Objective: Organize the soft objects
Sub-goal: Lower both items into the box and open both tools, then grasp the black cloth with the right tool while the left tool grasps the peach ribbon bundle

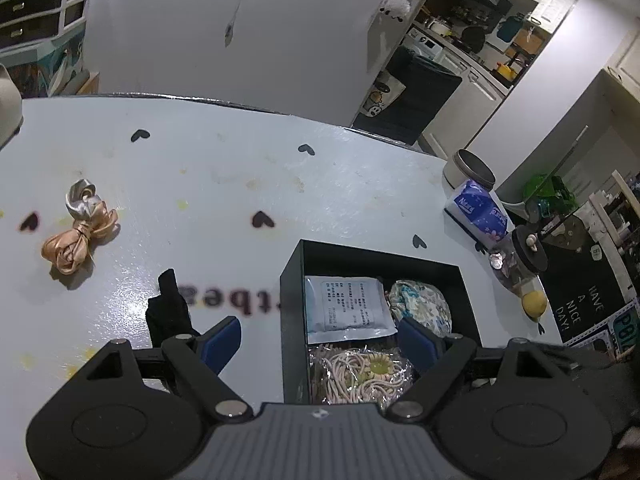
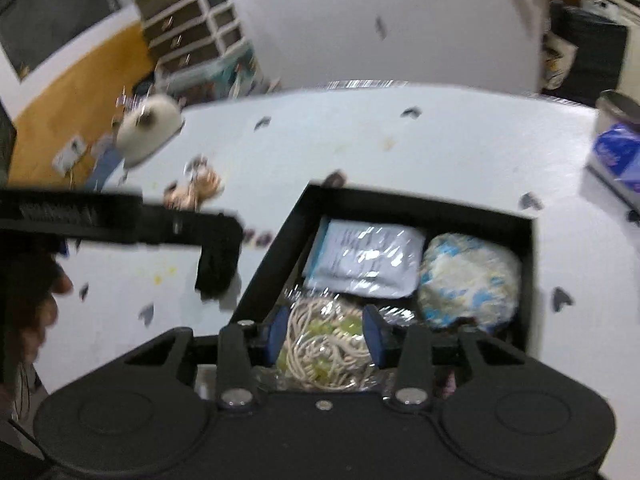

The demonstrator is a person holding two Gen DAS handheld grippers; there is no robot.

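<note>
The right gripper (image 2: 326, 338) is sitting half-open around the bagged cord bundle (image 2: 324, 350) at the black box (image 1: 290, 280)'s near edge, the left gripper (image 1: 320, 338) is gaping empty, risking crinkly plastic slipping.

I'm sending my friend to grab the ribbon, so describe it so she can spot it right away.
On the white table, look left of the black box, out in the open. The ribbon is a shiny bundle, peach satin knotted with silver; the black cloth nearer the box is dull.
</note>
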